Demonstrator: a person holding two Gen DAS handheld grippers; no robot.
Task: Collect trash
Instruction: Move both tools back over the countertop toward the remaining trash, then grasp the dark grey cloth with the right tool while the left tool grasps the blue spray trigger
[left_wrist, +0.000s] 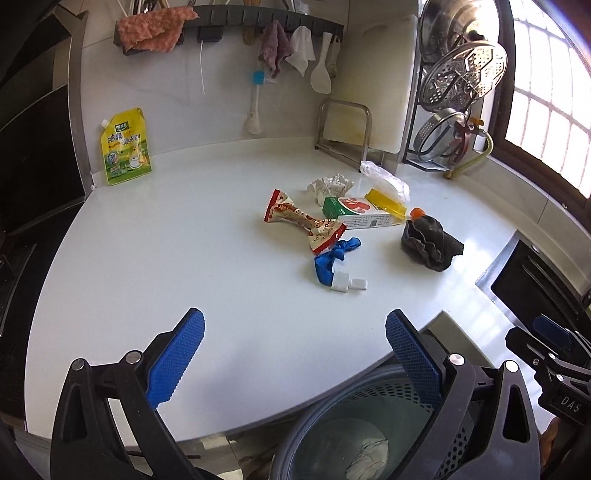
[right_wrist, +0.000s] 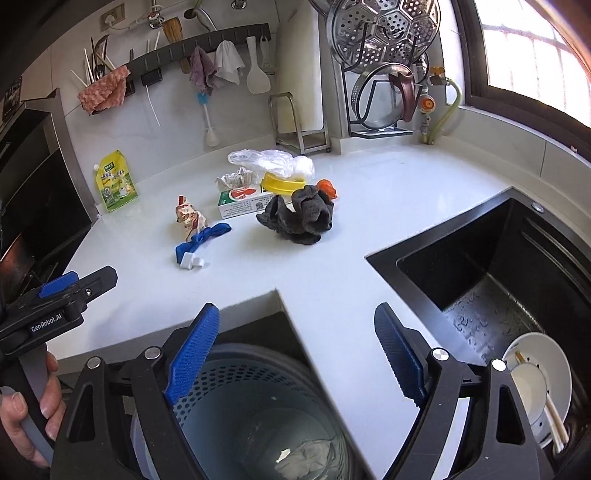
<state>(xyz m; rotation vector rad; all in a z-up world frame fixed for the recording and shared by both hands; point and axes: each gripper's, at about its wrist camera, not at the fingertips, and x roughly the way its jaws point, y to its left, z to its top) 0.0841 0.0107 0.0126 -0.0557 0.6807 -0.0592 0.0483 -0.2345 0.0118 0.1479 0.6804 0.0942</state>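
Bin (right_wrist: 258, 406) waits below the counter edge, both claws, left (left_wrist: 295, 354) and right (right_wrist: 295, 347), spread empty above it, litter beyond: wrapper (left_wrist: 303, 221), carton (left_wrist: 354, 212).

"GenRobot.AI" stands on the left hand-held gripper (right_wrist: 55, 295); "DAS" shows on the right hand-held gripper (left_wrist: 554, 354). The yellow pouch (left_wrist: 125, 147) at the worktop's (left_wrist: 184, 258) back-left corner bears Chinese print, possibly "鸡精".

Colours on the white bench (left_wrist: 184, 258)
Blue balloon (left_wrist: 332, 258), dark grey cloth (left_wrist: 428, 240), yellow lid (left_wrist: 386, 201), red-patterned wrapper (left_wrist: 303, 221), green-red carton (left_wrist: 354, 212).
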